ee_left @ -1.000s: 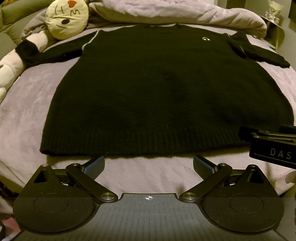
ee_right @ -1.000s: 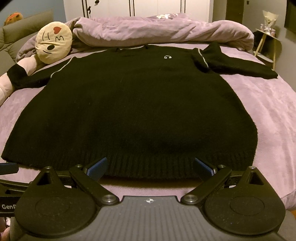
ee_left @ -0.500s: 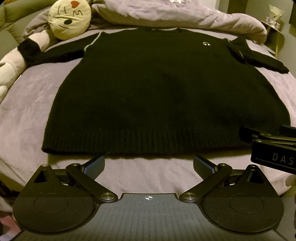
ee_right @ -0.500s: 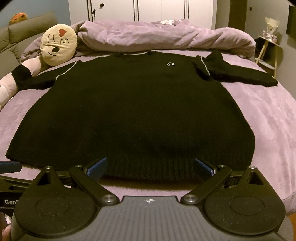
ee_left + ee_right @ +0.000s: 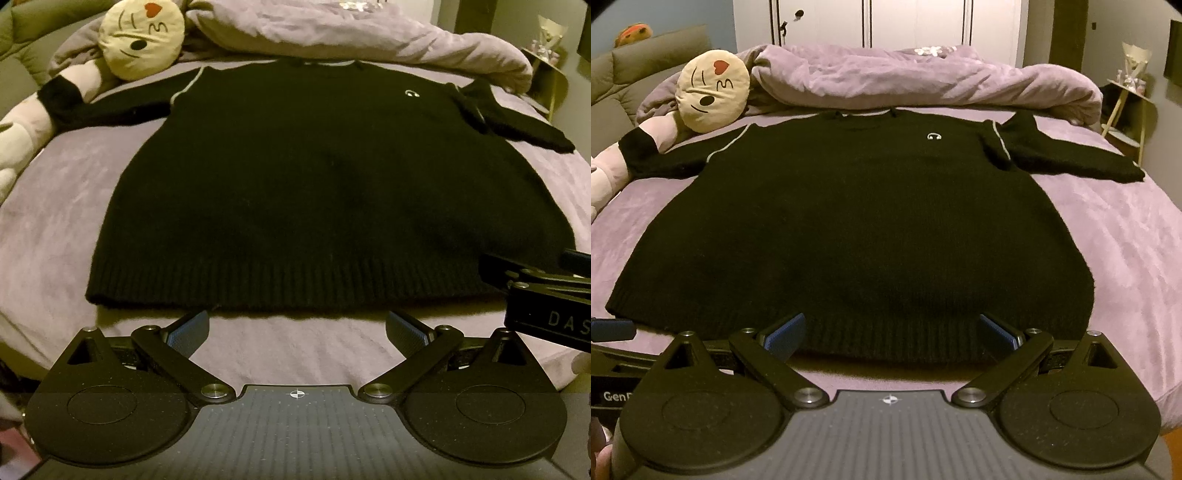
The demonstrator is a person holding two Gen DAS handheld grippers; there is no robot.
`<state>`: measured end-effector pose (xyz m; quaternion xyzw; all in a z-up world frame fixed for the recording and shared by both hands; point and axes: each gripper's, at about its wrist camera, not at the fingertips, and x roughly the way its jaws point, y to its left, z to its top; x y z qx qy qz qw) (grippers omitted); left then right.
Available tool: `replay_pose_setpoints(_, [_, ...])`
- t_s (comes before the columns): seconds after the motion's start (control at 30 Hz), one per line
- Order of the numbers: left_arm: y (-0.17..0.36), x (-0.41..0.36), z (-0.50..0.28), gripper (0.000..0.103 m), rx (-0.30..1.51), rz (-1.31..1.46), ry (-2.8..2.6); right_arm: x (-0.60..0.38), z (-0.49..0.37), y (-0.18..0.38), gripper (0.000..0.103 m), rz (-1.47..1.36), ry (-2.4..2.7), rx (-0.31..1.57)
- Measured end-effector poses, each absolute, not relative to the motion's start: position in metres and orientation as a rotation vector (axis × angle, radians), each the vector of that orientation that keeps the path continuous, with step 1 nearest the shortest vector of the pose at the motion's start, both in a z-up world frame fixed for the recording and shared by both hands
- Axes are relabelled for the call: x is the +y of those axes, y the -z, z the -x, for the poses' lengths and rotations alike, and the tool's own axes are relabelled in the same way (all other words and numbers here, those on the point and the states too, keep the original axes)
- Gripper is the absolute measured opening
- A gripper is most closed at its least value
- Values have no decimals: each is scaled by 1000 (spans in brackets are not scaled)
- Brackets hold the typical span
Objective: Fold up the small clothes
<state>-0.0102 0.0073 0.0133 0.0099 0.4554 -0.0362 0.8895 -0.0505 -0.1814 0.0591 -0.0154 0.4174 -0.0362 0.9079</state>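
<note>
A: Black knit, thick and soft-looking. The sweater (image 5: 325, 192) lies flat on the bed (image 5: 55, 229), front up, collar toward the heaped purple duvet (image 5: 923, 79), ribbed hem (image 5: 871, 336) nearest both cameras.

B: And the sleeves?

A: Spread out to each side. The left sleeve (image 5: 110, 109) runs toward the round emoji cushion (image 5: 142, 37) and seems to lie over the arm of a plush toy (image 5: 22, 136). The right sleeve (image 5: 1071, 158) is bunched a little at the shoulder, then lies out across the bed.

B: Where are the claws?

A: Both at the hem end, both with fingers spread wide and nothing between them. The left claw (image 5: 297, 328) sits just short of the hem over bare bed. The right claw (image 5: 892, 332) has its blue pads (image 5: 785, 334) level with the ribbing; I can't tell whether they touch it.

B: How will it handle?

A: My guess is limp and fairly heavy for a garment. It should drape and sag rather than hold a line, and the fuzzy yarn likely grips the plush bed cover, so dragging may rumple it.

B: So where to take hold?

A: Probably a sleeve cuff or the shoulder seam first, to bring the sleeves in over the body. The ribbed hem corners look firmest for the later fold, one claw on each.
</note>
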Motion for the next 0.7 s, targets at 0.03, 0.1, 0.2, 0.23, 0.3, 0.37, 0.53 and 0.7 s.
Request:
replay_pose_setpoints(0.03, [-14,8,11,103,941,-16,71,-182,51,-61,99,29,78,855])
replay_pose_setpoints(0.1, [-17,9,10,103,932,-1,60,-184,52,-64,99,28,81,848])
replay_pose_setpoints(0.2, [-19,10,10,103,932,22,45,-186,50,-66,99,46,76,841])
replay_pose_setpoints(0.23, [-19,10,10,103,933,22,38,-186,50,-66,99,48,68,833])
replay_pose_setpoints(0.3, [-20,9,10,103,934,13,23,-187,50,-66,99,50,53,826])
replay_pose_setpoints(0.37, [-21,8,9,103,937,6,9,-189,49,-66,99,56,34,834])
replay_pose_setpoints(0.53, [-26,2,9,103,924,4,-5,-198,43,-67,99,3,-5,879])
replay_pose_setpoints(0.7, [-27,-5,5,103,898,-17,-17,-203,38,-66,99,-22,-8,899])
